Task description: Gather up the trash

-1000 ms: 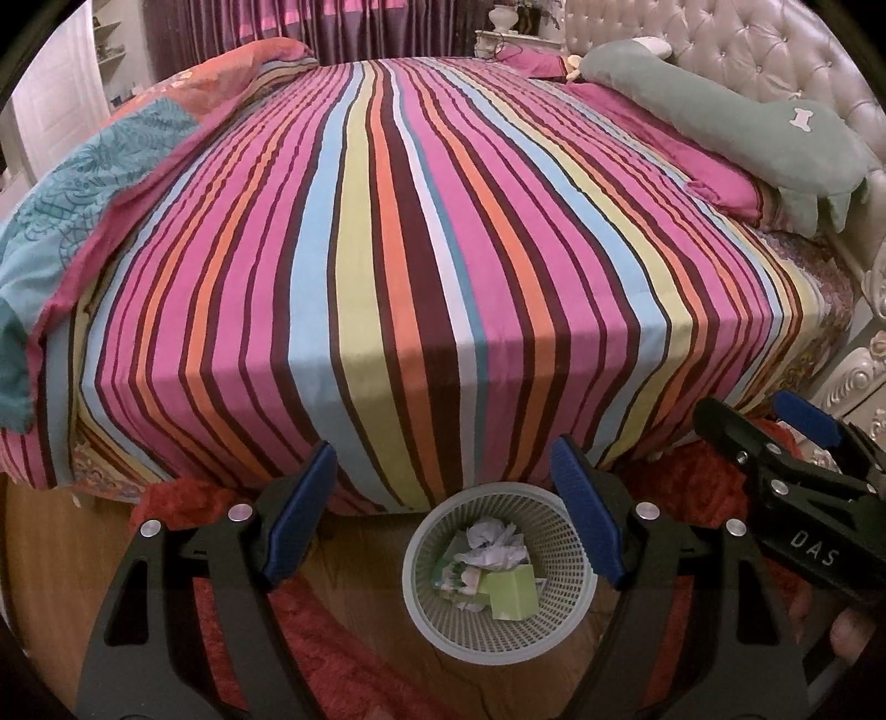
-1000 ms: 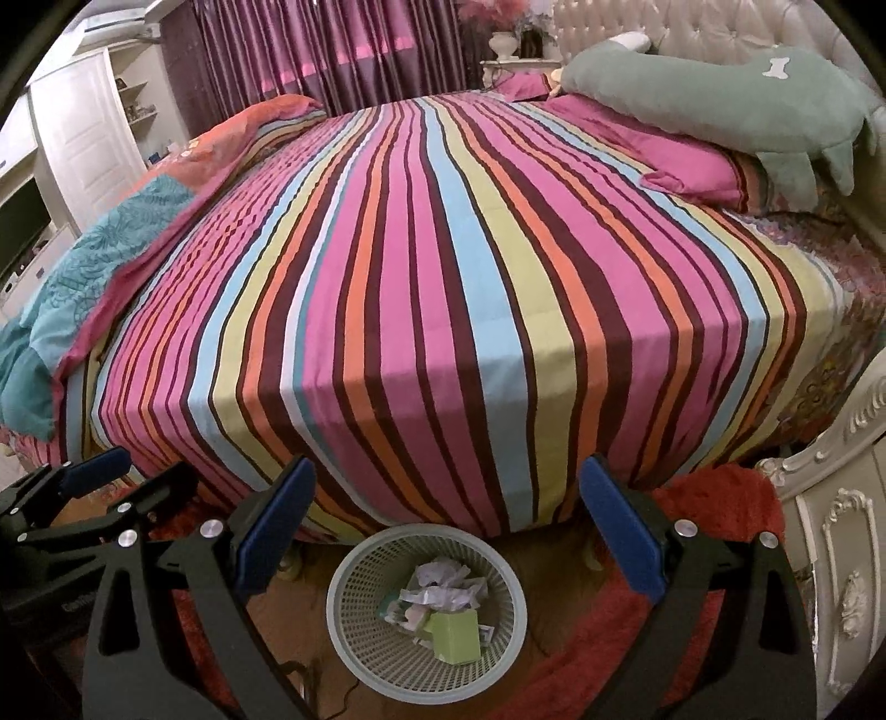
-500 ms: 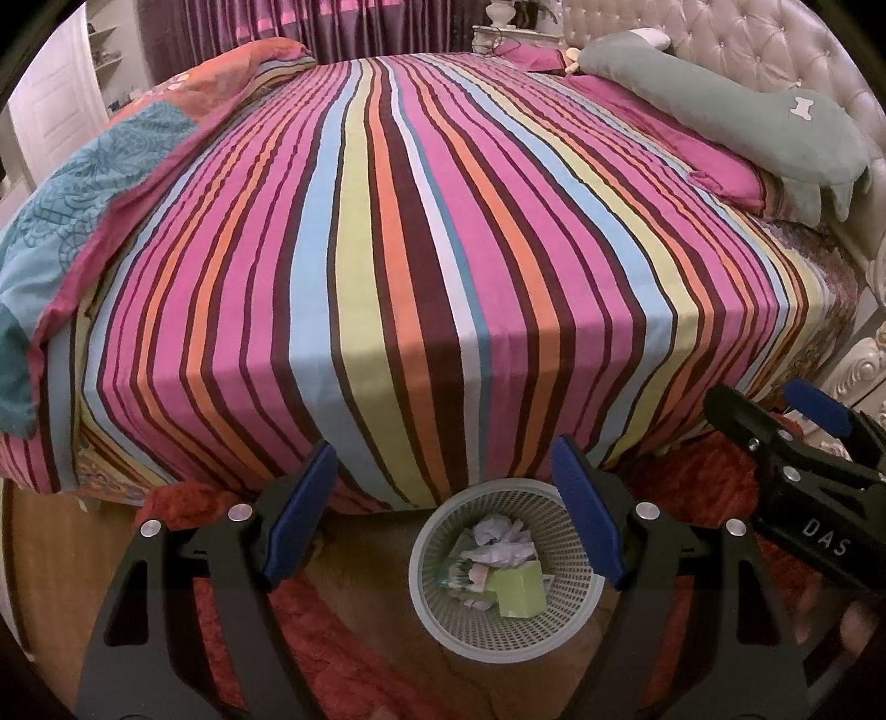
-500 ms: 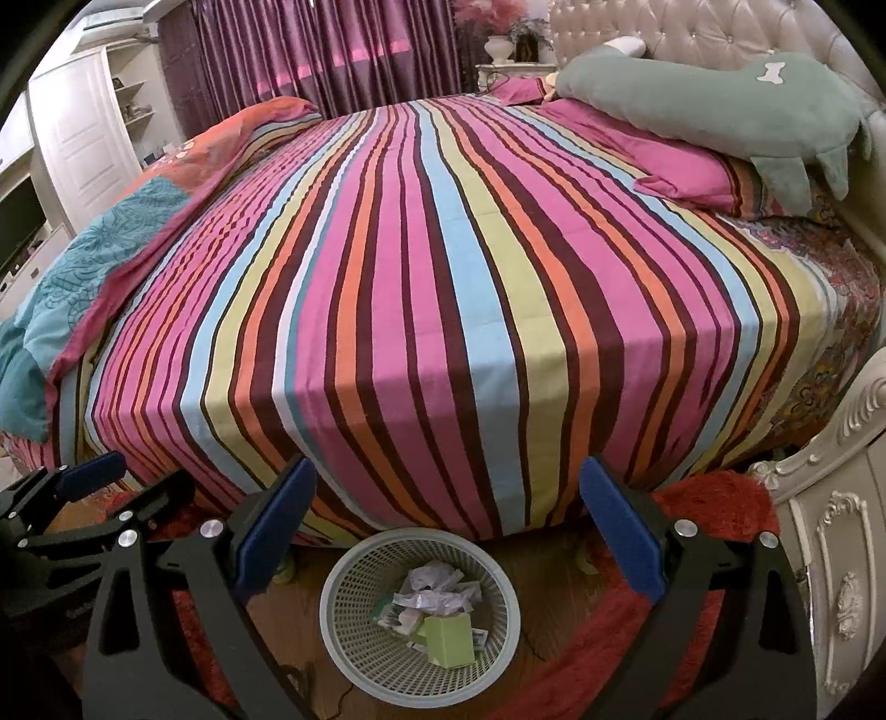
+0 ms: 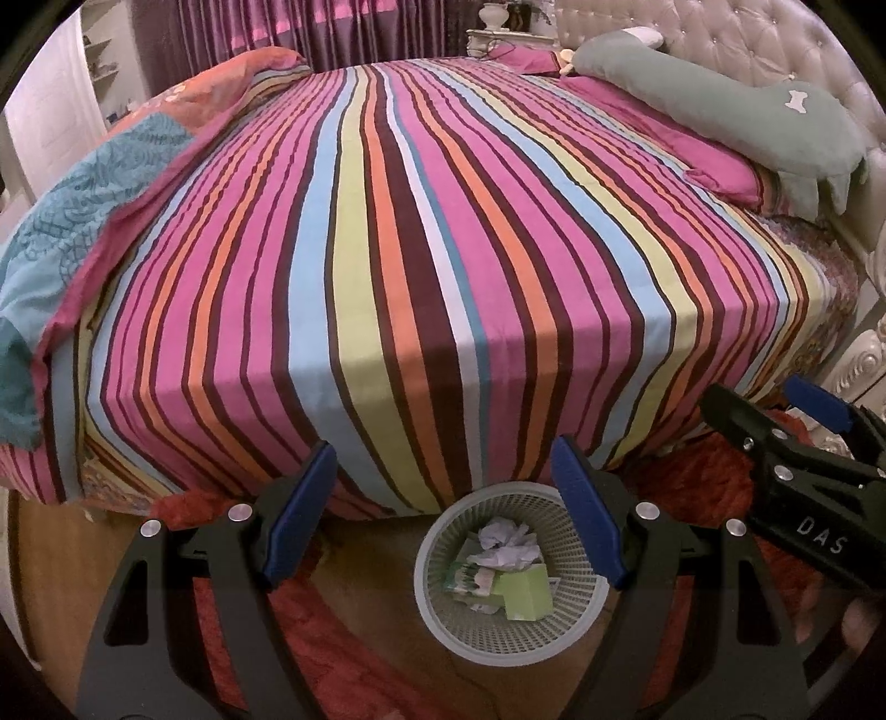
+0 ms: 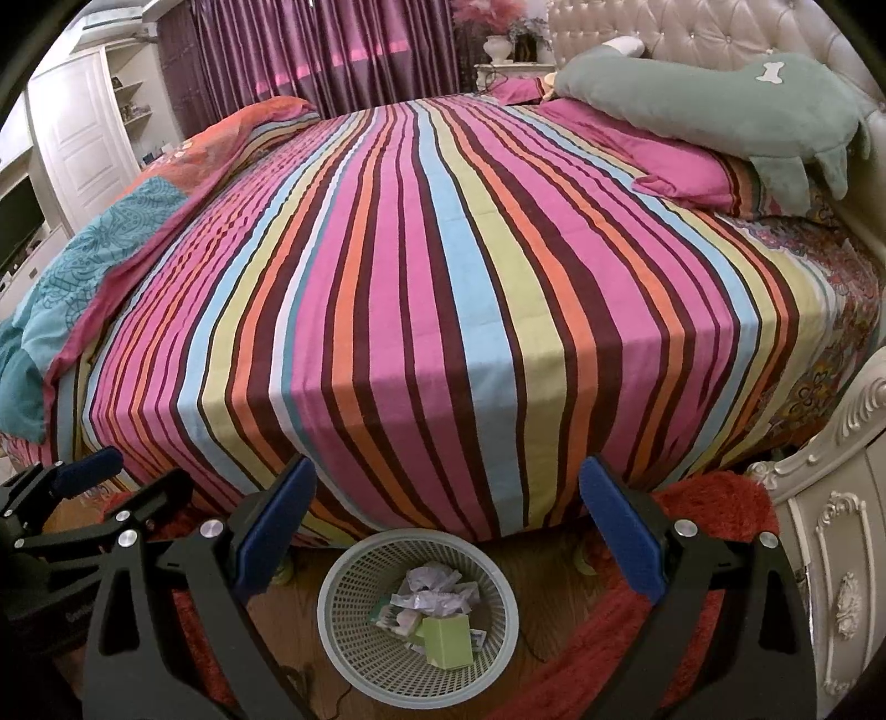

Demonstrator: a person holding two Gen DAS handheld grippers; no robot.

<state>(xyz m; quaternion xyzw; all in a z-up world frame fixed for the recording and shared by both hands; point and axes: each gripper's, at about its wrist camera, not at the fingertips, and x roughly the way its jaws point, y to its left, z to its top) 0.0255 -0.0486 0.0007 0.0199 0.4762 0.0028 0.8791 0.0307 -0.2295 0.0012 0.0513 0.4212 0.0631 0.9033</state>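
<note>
Left wrist view: the left gripper (image 5: 443, 509) hangs over the near edge of a bed, its two black arms tipped with flat blue pads (image 5: 299, 507) that stand wide apart with nothing between them. Below, on the wooden floor (image 5: 61, 559), stands a round wastebasket (image 5: 443, 620) of pale plastic lattice, its rim just in front of the hanging sheet. Inside lie crumpled white paper (image 5: 509, 545), a light green carton (image 5: 529, 595) with square edges and a flat printed packet (image 5: 468, 579). The bed is covered by a smooth striped sheet (image 5: 421, 266) in pink, maroon, orange, blue and yellow bands that run lengthwise and fold down over the side. A long grey-green plush pillow (image 5: 736, 116) with a white bone patch rests against the tufted headboard (image 5: 747, 39). At the right edge the right gripper (image 5: 775, 426) shows from the side, black with blue pads.

Right wrist view: the right gripper (image 6: 448, 526) is likewise spread wide and empty, its pads (image 6: 623, 531) framing the same basket (image 6: 343, 620), which holds the crumpled paper (image 6: 432, 587) and the green carton (image 6: 446, 639). A shaggy red rug (image 6: 714, 504) lies beside the basket, next to a carved cream bed frame (image 6: 830, 531). A teal and orange patterned quilt (image 6: 105, 249) is bunched along the far side of the bed, with pleated purple curtains (image 6: 332, 50) behind. The left gripper (image 6: 83, 487) shows at the lower left.
</note>
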